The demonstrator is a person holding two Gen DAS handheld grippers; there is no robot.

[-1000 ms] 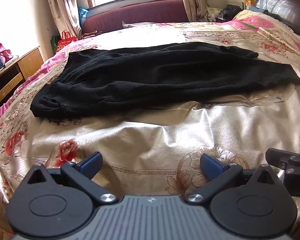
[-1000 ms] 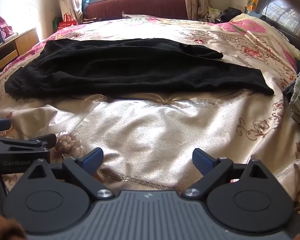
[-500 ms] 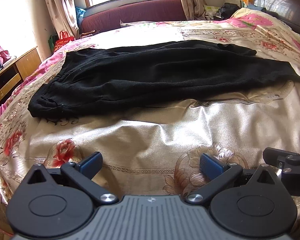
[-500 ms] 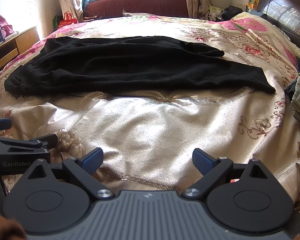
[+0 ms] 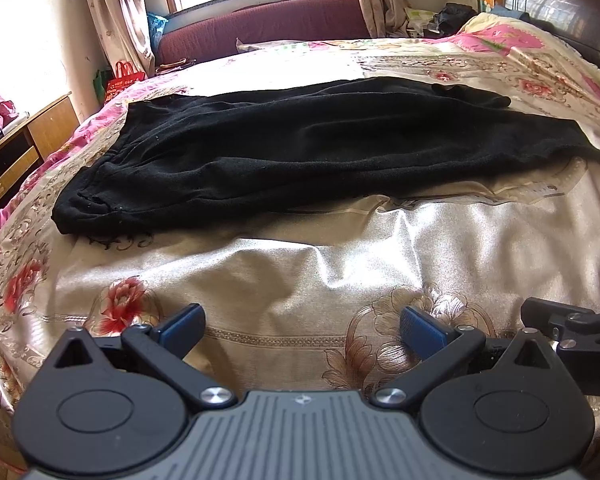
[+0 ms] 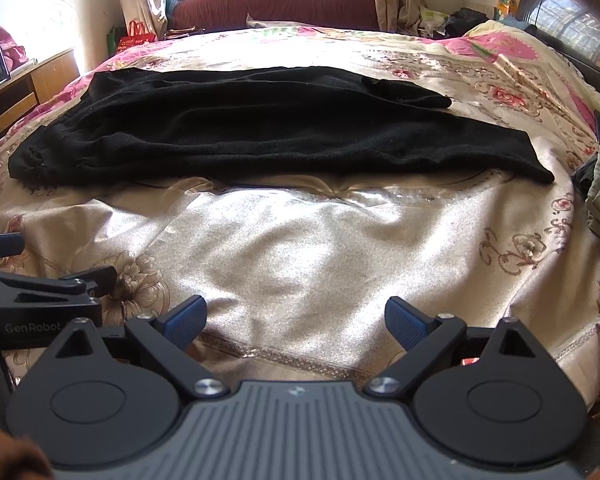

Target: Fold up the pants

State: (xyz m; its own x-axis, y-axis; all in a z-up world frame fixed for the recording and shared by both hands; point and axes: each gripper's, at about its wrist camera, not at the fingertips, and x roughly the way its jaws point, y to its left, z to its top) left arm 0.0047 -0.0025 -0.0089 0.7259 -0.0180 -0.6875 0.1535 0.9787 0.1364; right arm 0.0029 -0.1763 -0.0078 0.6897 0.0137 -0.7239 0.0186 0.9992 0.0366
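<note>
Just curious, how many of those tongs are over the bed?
2: the left tongs and the right tongs, side by side, both open, short of the black pants.

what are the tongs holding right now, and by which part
Nothing. Both the left tongs and the right tongs are open and empty, short of the black pants lying on the bed.

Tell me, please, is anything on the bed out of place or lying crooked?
The black pants lie flat across the bedspread, but the two legs are not lined up: the far leg's cuff stops short of the near one. Nothing is spilled or visibly damaged.
</note>
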